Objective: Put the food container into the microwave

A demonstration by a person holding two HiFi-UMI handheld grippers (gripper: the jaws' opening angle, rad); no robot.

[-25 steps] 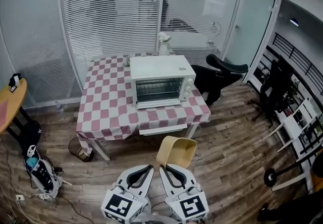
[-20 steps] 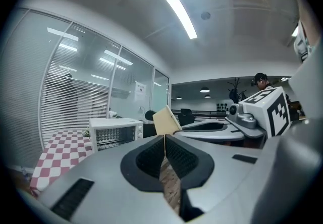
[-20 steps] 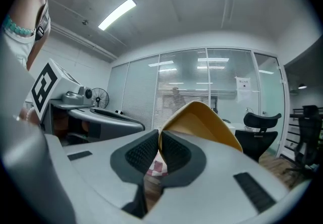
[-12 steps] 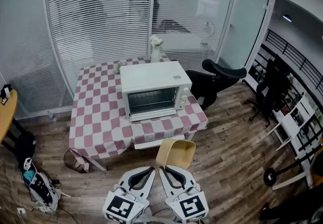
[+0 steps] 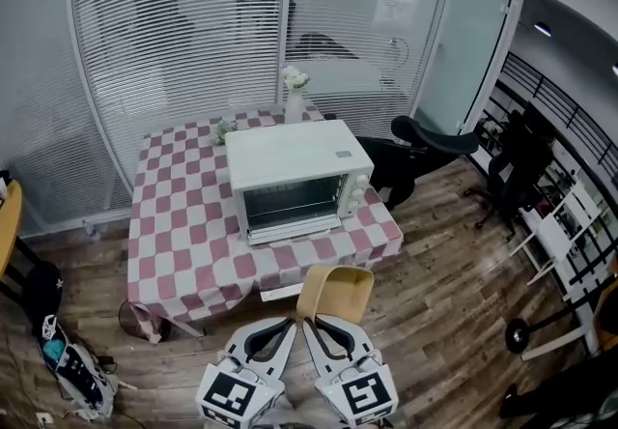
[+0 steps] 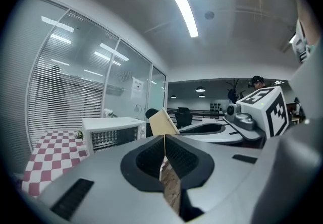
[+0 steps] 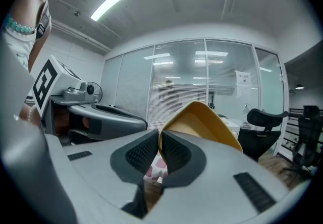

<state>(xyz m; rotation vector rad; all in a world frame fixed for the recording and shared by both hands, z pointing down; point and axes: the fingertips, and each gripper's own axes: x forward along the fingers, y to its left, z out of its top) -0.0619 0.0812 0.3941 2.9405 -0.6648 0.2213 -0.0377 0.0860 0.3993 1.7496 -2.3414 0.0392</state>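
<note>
A white microwave (image 5: 299, 176) stands on the red-and-white checked table (image 5: 183, 243), its door closed. Both grippers hang low over the wooden floor, a step short of the table. My right gripper (image 5: 309, 321) is shut on the rim of the tan food container (image 5: 335, 290), which stands tilted up above its fingers; in the right gripper view the container (image 7: 202, 122) fills the space beyond the jaws of the right gripper (image 7: 159, 143). My left gripper (image 5: 288, 321) sits beside it, shut with nothing seen between its pads. The left gripper view shows the microwave (image 6: 108, 134) and the container's edge (image 6: 161, 121).
A vase of white flowers (image 5: 293, 94) stands behind the microwave. A black office chair (image 5: 425, 142) is right of the table. A bag (image 5: 63, 369) lies on the floor at the left. A glass wall with blinds (image 5: 183, 31) closes the back; racks (image 5: 570, 234) stand at right.
The table and microwave have shifted left and slightly lower in the head view as the view turns. Both grippers and the held container keep their places.
</note>
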